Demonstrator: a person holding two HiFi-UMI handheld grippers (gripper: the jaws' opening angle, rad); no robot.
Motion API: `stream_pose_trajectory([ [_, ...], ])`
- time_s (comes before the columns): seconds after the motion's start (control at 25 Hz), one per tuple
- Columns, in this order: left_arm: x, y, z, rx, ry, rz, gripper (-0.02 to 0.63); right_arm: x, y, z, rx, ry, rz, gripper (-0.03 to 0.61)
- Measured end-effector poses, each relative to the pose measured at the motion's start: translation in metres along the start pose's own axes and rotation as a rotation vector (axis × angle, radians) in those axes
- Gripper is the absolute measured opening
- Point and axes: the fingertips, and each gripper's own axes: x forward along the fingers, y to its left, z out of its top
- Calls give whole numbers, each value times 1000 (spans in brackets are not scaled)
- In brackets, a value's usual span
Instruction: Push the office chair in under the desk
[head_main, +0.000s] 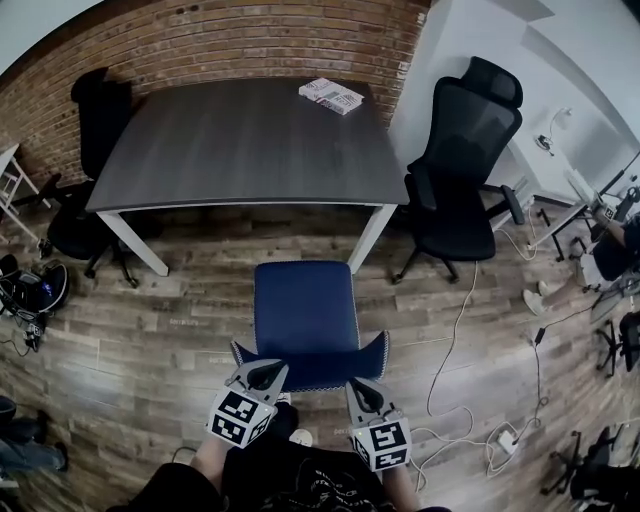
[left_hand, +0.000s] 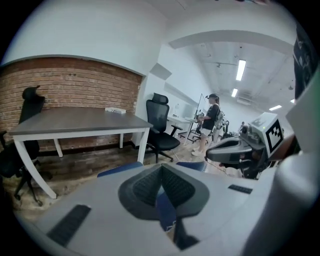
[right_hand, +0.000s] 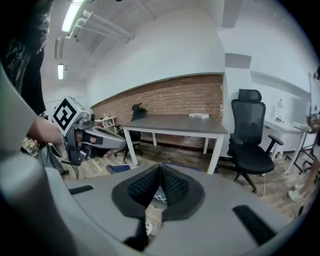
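Nearest the person, the left gripper (head_main: 264, 374) and the right gripper (head_main: 361, 390) were both pressed together, with nothing between the jaws of either. Directly ahead of both tips lay the backrest (head_main: 310, 366) of the blue office chair (head_main: 305, 308). Its long axis ran crosswise to the direction in which the grippers pointed, with the left gripper at its left end and the right gripper at its right end, neither noticeably nearer. Contact with the backrest could not be confirmed.

Beyond the backrest, the seat (head_main: 305, 300) extended away from the grippers toward the table (head_main: 240, 150) and stopped short of its front edge. Ahead and to the right of the right gripper, the right front leg (head_main: 369, 238) stood close to the seat's far corner. An even forward push, biased slightly left, would probably be required to clear it.
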Motion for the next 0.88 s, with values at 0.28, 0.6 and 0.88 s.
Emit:
stream_pose_trajectory([
  [0.28, 18, 11, -2, 45, 82, -156, 6, 27, 10, 0, -63, 104, 38, 5],
  [0.6, 26, -7, -9, 151, 196, -372, 6, 39, 5, 1, -91, 175, 107, 5],
  [0.88, 32, -23, -22, 180, 317, -440, 129, 40, 10, -7, -165, 283, 324, 127],
])
